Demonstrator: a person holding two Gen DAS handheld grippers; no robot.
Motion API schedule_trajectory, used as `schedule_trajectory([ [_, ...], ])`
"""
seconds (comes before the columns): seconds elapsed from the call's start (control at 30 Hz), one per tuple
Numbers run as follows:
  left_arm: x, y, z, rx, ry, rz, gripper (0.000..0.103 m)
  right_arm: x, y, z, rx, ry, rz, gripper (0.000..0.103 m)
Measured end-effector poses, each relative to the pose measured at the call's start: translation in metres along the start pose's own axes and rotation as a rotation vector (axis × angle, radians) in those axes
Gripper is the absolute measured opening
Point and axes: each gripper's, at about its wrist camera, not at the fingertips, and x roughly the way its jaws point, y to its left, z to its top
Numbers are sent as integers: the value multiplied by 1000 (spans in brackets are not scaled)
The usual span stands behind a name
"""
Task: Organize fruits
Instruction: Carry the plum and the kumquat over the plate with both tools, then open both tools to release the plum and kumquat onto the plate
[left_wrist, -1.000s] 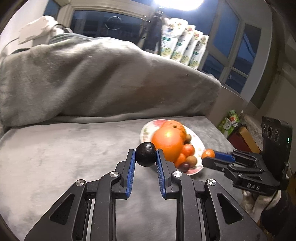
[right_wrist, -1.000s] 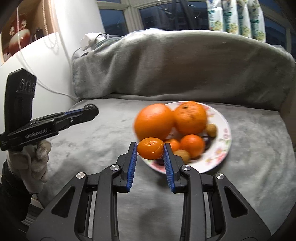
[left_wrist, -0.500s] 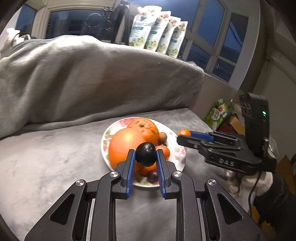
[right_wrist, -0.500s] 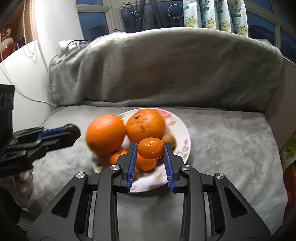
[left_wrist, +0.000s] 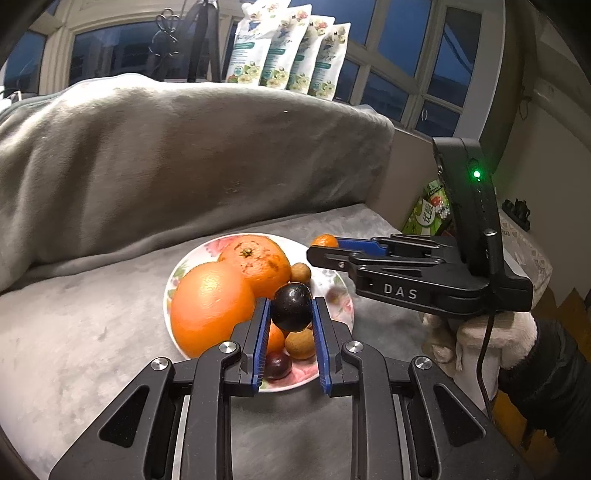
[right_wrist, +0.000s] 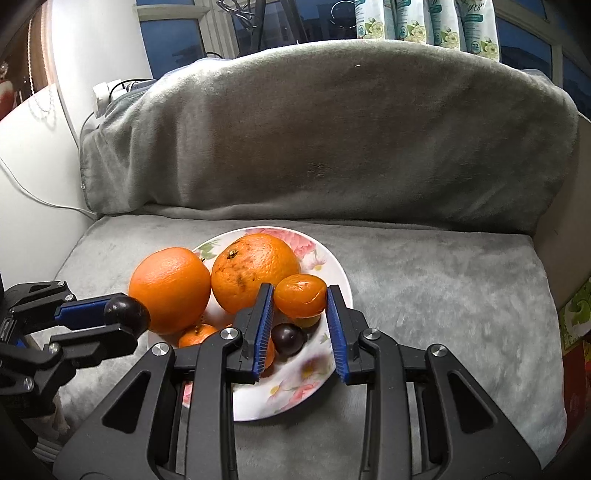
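Note:
A floral white plate (left_wrist: 341, 291) (right_wrist: 332, 266) lies on the grey blanket-covered seat and holds two big oranges (left_wrist: 210, 302) (right_wrist: 255, 269), small mandarins, brown fruits and a dark plum. My left gripper (left_wrist: 290, 308) is shut on a dark plum (left_wrist: 291, 306) above the plate's near side; the right wrist view has that plum (right_wrist: 127, 314) at the left. My right gripper (right_wrist: 300, 295) is shut on a small mandarin (right_wrist: 301, 295) over the plate; the left wrist view shows that mandarin (left_wrist: 324, 240) past the plate's right rim.
The seat's blanket-draped backrest (right_wrist: 332, 140) rises right behind the plate. Pouches (left_wrist: 288, 55) stand on the window sill. A gloved hand (left_wrist: 480, 339) carries the right gripper. A white wall and cable (right_wrist: 33, 192) lie left; boxes (left_wrist: 428, 214) stand right of the seat.
Both grippers have moved in over the plate, each still gripping its fruit. The plate now sits straight ahead of both and closer.

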Motion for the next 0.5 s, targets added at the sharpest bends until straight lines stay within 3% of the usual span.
schedule_trajectory([
  [0.5, 3, -5, 1, 19, 4, 4, 21, 8, -1, 2, 3, 12, 9, 30],
])
